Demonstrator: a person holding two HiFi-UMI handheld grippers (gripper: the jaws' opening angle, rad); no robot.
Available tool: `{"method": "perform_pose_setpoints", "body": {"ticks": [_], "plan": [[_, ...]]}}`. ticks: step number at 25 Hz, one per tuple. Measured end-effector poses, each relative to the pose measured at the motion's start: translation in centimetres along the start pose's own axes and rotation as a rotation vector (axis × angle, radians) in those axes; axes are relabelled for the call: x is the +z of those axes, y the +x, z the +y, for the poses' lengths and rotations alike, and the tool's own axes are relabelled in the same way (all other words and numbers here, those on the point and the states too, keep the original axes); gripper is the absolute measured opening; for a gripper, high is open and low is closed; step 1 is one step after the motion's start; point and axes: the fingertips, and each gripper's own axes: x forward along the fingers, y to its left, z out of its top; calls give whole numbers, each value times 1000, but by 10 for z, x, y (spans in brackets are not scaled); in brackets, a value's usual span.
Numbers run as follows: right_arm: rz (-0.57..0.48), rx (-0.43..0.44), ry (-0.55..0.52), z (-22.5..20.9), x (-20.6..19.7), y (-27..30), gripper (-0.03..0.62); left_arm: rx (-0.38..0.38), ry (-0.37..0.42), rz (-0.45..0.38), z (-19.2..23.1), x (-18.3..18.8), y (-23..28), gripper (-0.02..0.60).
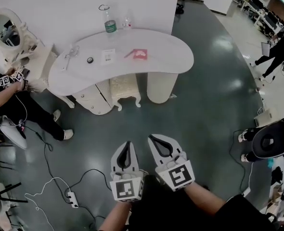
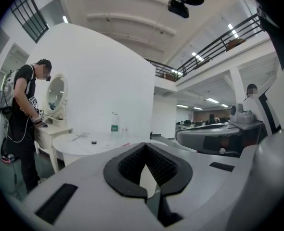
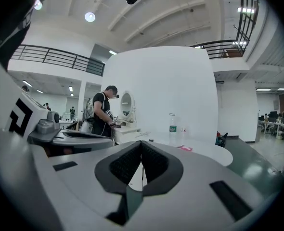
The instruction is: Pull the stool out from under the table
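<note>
At the bottom of the head view, the left gripper [image 1: 128,143] and right gripper [image 1: 151,138] hang side by side, jaws pressed together on nothing. They are well apart from the stool [image 1: 125,88], which is tucked under the table [image 1: 180,61] between its two supports. Unless the jaws open first, no grip is possible. A crooked pull could snag the stool on a support and jolt the table, toppling the bottle [image 1: 110,23]. The bottle's green label is too small to read, and the grippers carry only square markers.
</note>
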Motion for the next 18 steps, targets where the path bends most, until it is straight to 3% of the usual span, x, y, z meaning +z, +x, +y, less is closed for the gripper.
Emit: {"method": "perform_pose_setpoints", "body": {"ticks": [10,18], "plan": [[15,27,-2,15,1,45,6,19,-6,-5,40,-1,20,5],[-2,74,42,-3,-6,79,6,41,17,0,61,-5,54,5]]}}
